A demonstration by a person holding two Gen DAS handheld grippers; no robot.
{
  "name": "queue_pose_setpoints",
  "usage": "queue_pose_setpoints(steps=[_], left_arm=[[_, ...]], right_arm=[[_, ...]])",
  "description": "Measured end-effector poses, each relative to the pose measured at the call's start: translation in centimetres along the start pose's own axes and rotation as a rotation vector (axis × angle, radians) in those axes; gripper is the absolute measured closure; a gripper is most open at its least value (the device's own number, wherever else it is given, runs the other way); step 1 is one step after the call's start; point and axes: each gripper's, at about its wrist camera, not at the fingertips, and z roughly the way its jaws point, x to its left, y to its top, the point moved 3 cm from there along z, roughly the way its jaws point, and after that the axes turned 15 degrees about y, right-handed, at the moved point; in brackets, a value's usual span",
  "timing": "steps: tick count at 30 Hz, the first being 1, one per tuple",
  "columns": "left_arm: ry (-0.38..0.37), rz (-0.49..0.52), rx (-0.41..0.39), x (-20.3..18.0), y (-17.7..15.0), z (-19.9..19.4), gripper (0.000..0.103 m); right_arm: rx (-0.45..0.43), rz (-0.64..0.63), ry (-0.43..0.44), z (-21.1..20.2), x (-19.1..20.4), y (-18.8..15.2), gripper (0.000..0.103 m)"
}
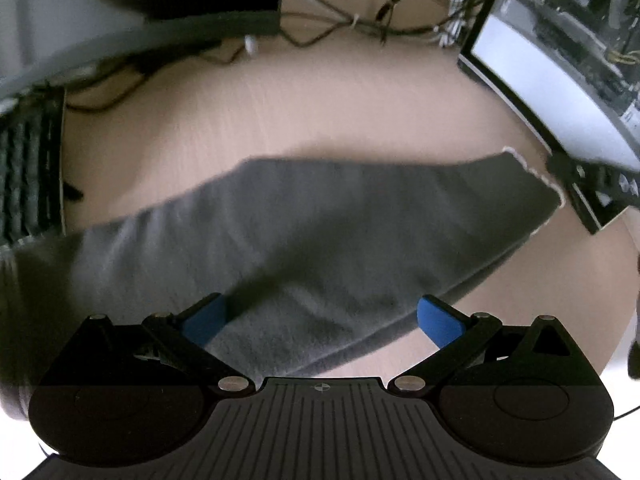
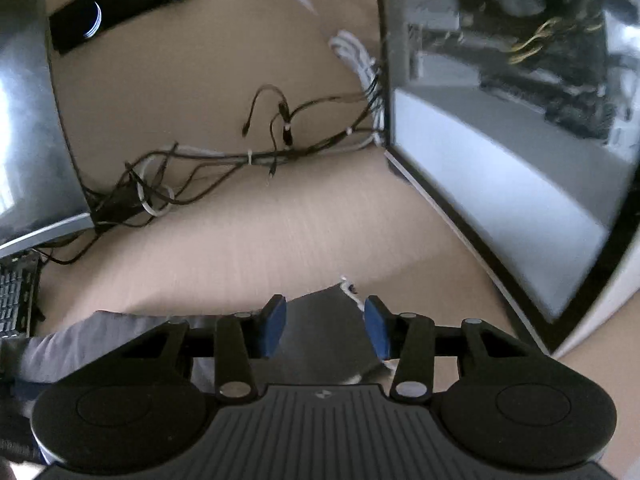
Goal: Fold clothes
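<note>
Your left gripper is spread wide over the folded grey fleece cloth on the beige wooden desk, its 2 blue pads gripping nothing. Your right gripper stands partly open, astride the cloth's white-stitched corner, pads clear of it. Beyond the cloth lie tangled black cables; right of it stands an open computer case.
</note>
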Motion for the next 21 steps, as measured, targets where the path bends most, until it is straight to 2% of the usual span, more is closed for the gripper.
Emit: queue_pose_setpoints(steps=[3, 7, 12, 21], left_arm=[[-0.011, 0.012, -0.006, 0.2, -0.2, 0.0, 0.0], [-0.035, 0.021, -0.012, 0.7, -0.3, 0.1, 0.0], [-0.048, 0.062, -0.023, 0.6, -0.3, 0.3, 0.0], [-0.077, 0.109, -0.059, 0.6, -0.3, 0.6, 0.0]], right_arm=[[0.091, 0.111, 0.001, 2.4, -1.1, -1.5, 0.059], [0.081, 0.066, -0.022, 1.8, -1.1, -3.2, 0.059], [0.072, 0.091, -0.041, 1.7, -0.9, -3.1, 0.058], [0.09, 0.033, -0.079, 2.1, -0.2, -3.2, 0.058]])
